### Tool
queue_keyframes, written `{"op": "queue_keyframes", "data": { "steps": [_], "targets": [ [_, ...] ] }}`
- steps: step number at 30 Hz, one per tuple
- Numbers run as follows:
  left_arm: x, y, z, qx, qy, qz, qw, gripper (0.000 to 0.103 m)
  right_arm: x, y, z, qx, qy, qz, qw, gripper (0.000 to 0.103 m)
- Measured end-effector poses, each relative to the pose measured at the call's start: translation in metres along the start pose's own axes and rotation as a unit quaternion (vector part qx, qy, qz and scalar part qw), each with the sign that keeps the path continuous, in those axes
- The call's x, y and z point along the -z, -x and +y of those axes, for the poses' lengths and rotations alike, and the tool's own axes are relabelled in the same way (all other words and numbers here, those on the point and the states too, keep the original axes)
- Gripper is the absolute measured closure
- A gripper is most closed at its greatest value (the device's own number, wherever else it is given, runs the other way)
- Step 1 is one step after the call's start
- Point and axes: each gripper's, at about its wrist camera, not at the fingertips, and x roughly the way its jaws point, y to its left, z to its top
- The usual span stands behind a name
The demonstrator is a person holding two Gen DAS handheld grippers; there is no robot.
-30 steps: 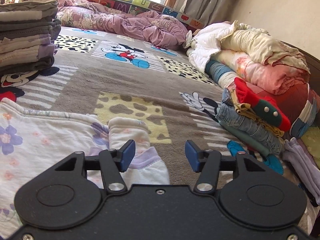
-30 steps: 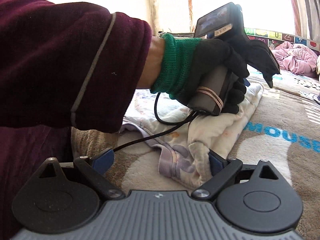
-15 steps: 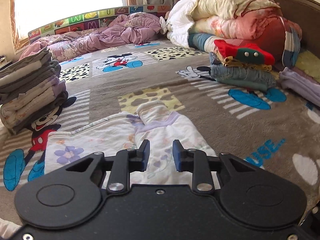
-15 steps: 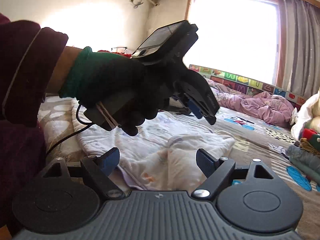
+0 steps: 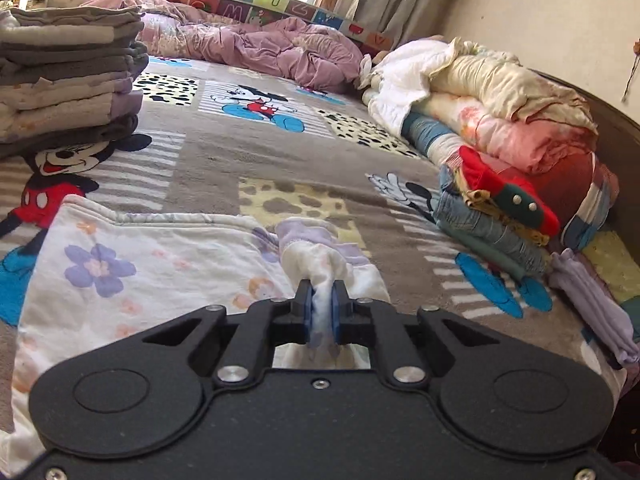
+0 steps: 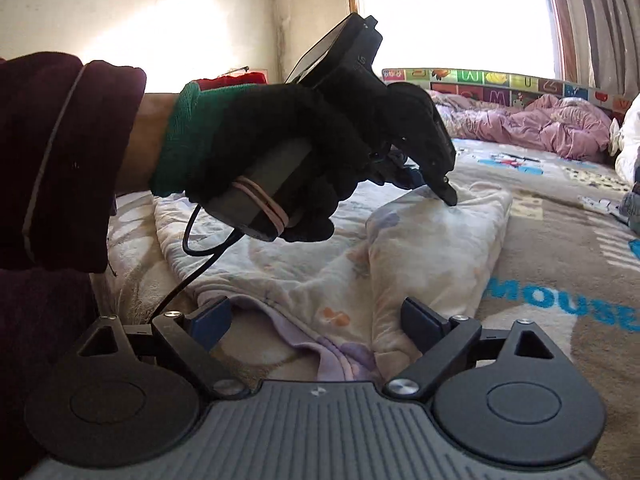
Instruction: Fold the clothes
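On the bed (image 5: 280,152), a floral garment (image 5: 160,264) lies flat beside a stack of folded clothes (image 5: 68,80); the left gripper (image 5: 320,312) pinches its sleeve, while the right gripper (image 6: 316,320) hovers with fingers wide.

My work surface is a bed with a Mickey Mouse blanket (image 5: 208,160). On it I see the floral garment (image 5: 152,256) lower left, a grey folded stack (image 5: 68,76) upper left, a crumpled purple quilt (image 5: 280,48) top centre, and piled bedding (image 5: 500,120) right.
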Motion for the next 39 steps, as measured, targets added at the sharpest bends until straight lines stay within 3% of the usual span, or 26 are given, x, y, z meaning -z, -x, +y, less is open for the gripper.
{"op": "queue_keyframes", "data": {
  "steps": [1, 4, 6, 10, 11, 14, 17, 18, 22, 24, 28, 31, 35, 39],
  "targets": [
    [0.001, -0.005, 0.001, -0.001, -0.002, 0.009, 1.0, 0.094, -0.001, 0.003, 0.0, 0.003, 0.0, -0.015, 1.0, 0.015],
    [0.004, -0.012, -0.002, -0.027, -0.031, 0.023, 0.9989, 0.076, 0.011, -0.013, -0.01, 0.001, -0.029, 0.049, 0.998, 0.015],
    [0.0, 0.003, -0.013, -0.045, -0.055, -0.013, 0.9974, 0.063, 0.011, -0.01, -0.01, -0.006, -0.035, 0.042, 0.999, 0.015],
    [-0.006, 0.014, -0.039, -0.023, -0.115, -0.048, 0.992, 0.063, 0.012, -0.006, -0.015, -0.024, -0.062, 0.031, 0.997, 0.015],
    [-0.006, 0.008, -0.049, -0.008, -0.14, -0.036, 0.9894, 0.063, 0.014, -0.005, -0.015, -0.025, -0.062, 0.03, 0.997, 0.014],
    [0.003, -0.02, -0.068, -0.028, -0.207, 0.005, 0.978, 0.07, 0.015, -0.004, -0.012, -0.03, -0.058, 0.028, 0.997, 0.011],
    [0.019, -0.053, -0.05, -0.067, -0.206, 0.037, 0.9755, 0.066, 0.014, -0.006, -0.013, -0.034, -0.065, 0.031, 0.997, 0.009],
    [0.019, -0.054, -0.045, -0.062, -0.19, 0.036, 0.9792, 0.065, 0.015, -0.007, -0.015, -0.038, -0.072, 0.033, 0.996, 0.008],
    [0.016, -0.054, -0.055, -0.08, -0.216, 0.051, 0.9717, 0.063, 0.017, -0.013, -0.019, -0.045, -0.073, 0.042, 0.995, 0.006],
    [0.007, -0.044, -0.054, -0.073, -0.194, 0.054, 0.9769, 0.062, 0.017, -0.012, -0.014, -0.043, -0.065, 0.038, 0.996, 0.003],
    [0.006, 0.018, -0.038, -0.045, -0.117, -0.023, 0.9918, 0.056, 0.014, 0.001, -0.002, -0.032, -0.053, 0.013, 0.998, 0.004],
    [0.024, 0.063, -0.017, -0.053, -0.074, -0.05, 0.9946, 0.055, 0.011, 0.015, 0.012, -0.031, -0.031, 0.001, 0.999, 0.005],
    [0.06, 0.124, 0.018, -0.057, 0.013, -0.091, 0.9942, 0.049, 0.007, 0.03, 0.027, -0.041, -0.014, -0.002, 0.999, 0.006],
    [0.092, 0.172, 0.057, -0.061, 0.104, -0.128, 0.9844, 0.042, -0.001, 0.04, 0.047, -0.07, 0.007, 0.019, 0.997, 0.006]
  ]
}}
